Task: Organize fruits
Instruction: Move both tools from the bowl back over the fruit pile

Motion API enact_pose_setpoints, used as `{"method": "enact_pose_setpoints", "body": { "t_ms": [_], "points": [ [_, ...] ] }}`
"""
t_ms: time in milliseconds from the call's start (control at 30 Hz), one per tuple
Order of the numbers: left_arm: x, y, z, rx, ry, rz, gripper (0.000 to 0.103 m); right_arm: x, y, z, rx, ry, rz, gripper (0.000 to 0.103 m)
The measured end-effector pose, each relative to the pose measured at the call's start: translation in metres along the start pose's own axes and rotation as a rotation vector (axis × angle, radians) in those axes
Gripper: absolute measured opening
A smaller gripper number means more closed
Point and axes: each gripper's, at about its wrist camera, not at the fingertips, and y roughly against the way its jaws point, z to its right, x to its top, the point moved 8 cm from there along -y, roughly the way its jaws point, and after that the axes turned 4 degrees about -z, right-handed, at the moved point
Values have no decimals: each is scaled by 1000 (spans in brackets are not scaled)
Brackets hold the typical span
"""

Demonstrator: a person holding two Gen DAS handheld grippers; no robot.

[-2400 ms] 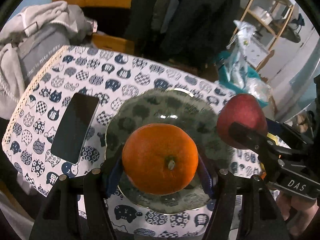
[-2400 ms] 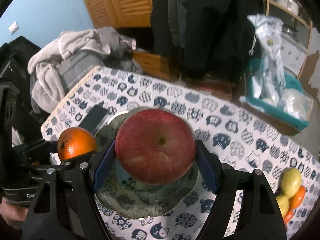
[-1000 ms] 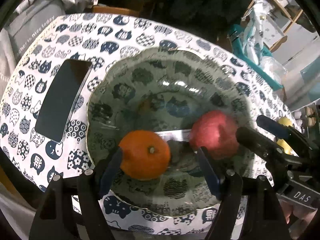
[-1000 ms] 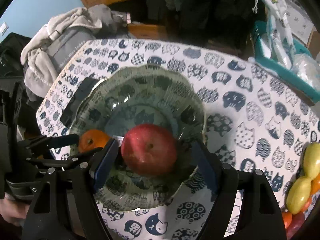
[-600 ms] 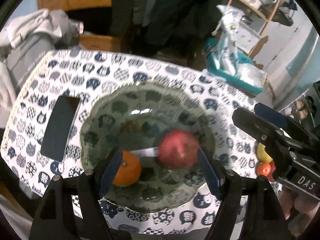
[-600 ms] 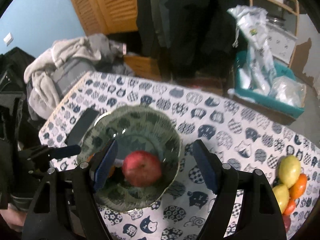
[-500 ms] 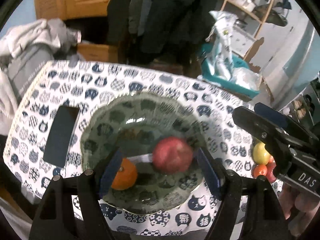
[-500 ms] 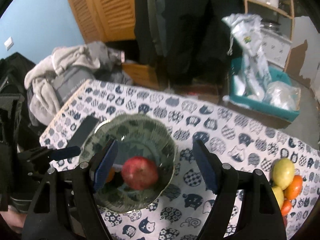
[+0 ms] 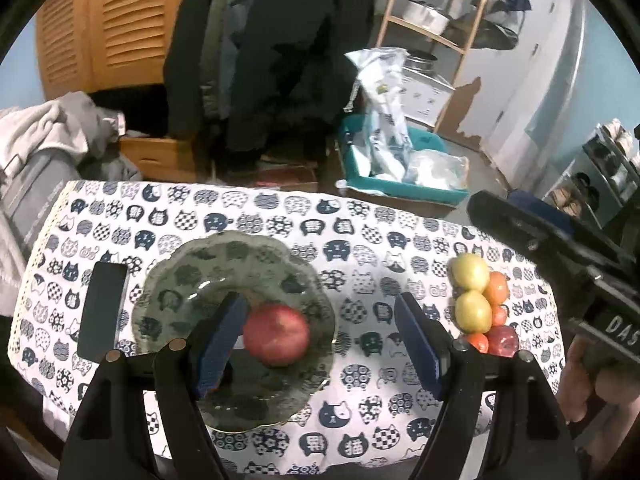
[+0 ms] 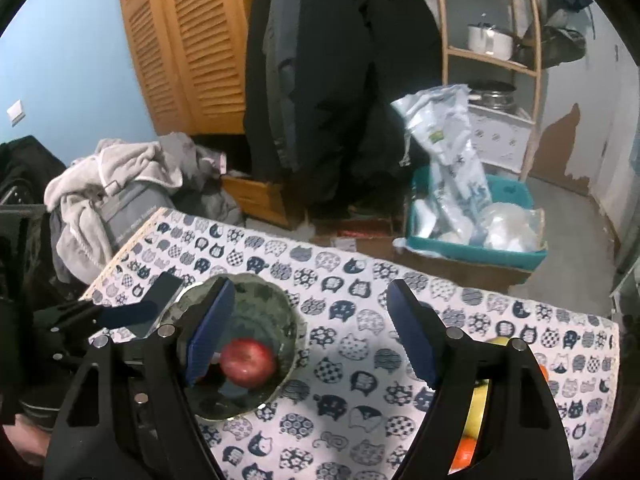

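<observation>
On the surface (image 9: pixel 360 264) with the cat cloth, a green glass plate (image 9: pixel 188 280) is sitting near the left side. A red apple (image 9: pixel 276 334) is lying in the plate, toward its near right part. An orange may be lying beside it, but the blue pad is hiding that spot, so I cannot tell. A dark phone (image 9: pixel 102 312) is lying flat just left of the plate. Well apart from the plate, near the right edge of the surface, a small heap of fruit (image 9: pixel 482 304) is waiting, with two yellow-green ones, some orange ones and a red one touching each other. The left hand-held gripper (image 9: pixel 320 340) is hanging above the surface with its blue pads standing wide apart and nothing between them. The right hand-held gripper (image 10: pixel 310 334) is hanging above too, with its pads also wide apart and gripping nothing. From the right view, the apple (image 10: pixel 248 362) is showing just beside the left pad, down in the plate (image 10: pixel 260 300). A teal bin (image 10: pixel 516 196) full of bags is sitting on the floor behind.
</observation>
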Motion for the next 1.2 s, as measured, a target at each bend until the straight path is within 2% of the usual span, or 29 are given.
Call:
{"method": "enact_pose_setpoints", "body": {
  "t_ms": [300, 533, 833, 1200],
  "points": [
    [2, -7, 45, -59, -45, -21, 78, 0, 36, 42, -65, -34, 46, 79],
    [0, -20, 82, -95, -79, -55, 78, -15, 53, 88, -119, -86, 53, 79],
    [3, -25, 130, -121, -143, -60, 78, -38, 78, 141, -177, -151, 62, 79],
    [-4, -51, 181, -131, -210, -111, 78, -62, 95, 190, -230, -228, 57, 79]
  ]
}}
